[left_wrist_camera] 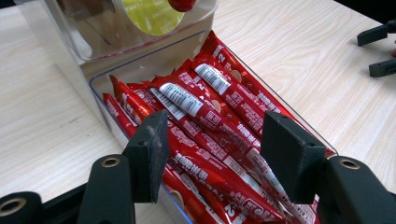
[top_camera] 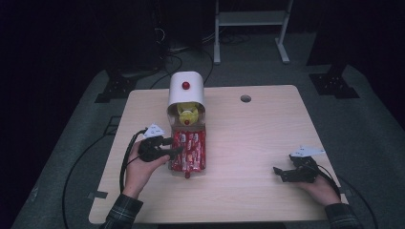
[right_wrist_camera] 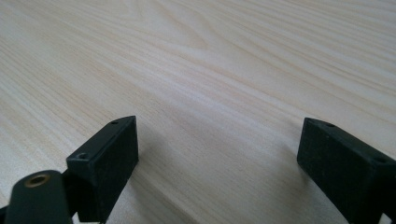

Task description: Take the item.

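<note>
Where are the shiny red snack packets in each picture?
High view: the red packets lie in a clear tray at the table's middle, in front of the white-topped dispenser, beside the left gripper.
Left gripper view: the packets fill the tray just beyond and between the open jaws.
Right gripper view: bare wooden table, open jaws, no packets.
Shared landmark: the pale wood tabletop.

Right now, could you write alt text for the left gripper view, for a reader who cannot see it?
The open left gripper hovers over a clear plastic tray full of red snack sticks, its black fingers spread above them. The tray stands on a light wooden table.
</note>
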Action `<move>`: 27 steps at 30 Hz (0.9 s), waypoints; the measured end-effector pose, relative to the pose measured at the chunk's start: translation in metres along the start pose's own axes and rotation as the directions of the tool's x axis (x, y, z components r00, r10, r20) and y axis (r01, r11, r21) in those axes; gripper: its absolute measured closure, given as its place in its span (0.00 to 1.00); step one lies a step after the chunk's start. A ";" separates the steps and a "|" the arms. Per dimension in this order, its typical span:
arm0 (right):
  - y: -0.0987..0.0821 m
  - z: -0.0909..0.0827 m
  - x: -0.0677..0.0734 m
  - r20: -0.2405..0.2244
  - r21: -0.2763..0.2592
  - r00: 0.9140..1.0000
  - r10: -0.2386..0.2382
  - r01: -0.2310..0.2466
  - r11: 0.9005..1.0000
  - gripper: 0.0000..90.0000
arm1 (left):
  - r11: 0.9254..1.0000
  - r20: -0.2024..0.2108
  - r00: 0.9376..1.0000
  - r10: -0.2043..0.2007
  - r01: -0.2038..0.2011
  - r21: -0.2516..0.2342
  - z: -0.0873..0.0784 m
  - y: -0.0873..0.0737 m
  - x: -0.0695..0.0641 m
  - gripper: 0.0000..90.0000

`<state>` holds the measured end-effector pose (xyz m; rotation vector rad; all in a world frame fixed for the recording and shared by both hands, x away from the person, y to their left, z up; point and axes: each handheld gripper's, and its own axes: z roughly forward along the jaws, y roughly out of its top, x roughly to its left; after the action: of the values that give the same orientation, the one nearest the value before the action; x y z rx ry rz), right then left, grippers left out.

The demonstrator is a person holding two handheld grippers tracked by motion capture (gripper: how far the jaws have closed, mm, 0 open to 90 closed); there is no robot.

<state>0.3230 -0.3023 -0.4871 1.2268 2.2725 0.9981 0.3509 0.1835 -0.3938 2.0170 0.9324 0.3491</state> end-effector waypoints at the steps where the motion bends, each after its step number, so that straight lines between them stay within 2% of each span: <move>1: 0.000 0.000 0.000 0.000 -0.001 1.000 -0.001 0.001 1.000 0.13 | 1.000 0.001 1.000 0.000 0.000 0.001 0.002 0.000 -0.001 0.47; 10: 0.000 0.000 0.000 0.000 0.000 1.000 0.000 0.000 1.000 0.13 | 0.999 0.000 1.000 -0.002 0.002 0.033 0.014 0.003 -0.004 0.48; 17: 0.000 0.000 0.000 0.000 -0.001 1.000 -0.001 0.001 1.000 0.13 | 0.998 -0.019 1.000 0.002 -0.001 0.061 0.024 0.003 -0.007 0.51; 19: 0.000 0.000 0.000 0.000 -0.001 1.000 -0.002 0.002 1.000 0.13 | 0.997 -0.030 1.000 0.001 0.001 0.073 0.026 0.004 -0.008 0.53; 27: 0.000 0.000 0.000 0.000 -0.001 1.000 -0.003 0.003 1.000 0.13 | 0.995 -0.033 0.999 0.005 -0.001 0.098 0.030 0.004 -0.011 0.62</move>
<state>0.3232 -0.3025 -0.4872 1.2231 2.2725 0.9986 0.3621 0.1564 -0.4078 2.1075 0.9838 0.3450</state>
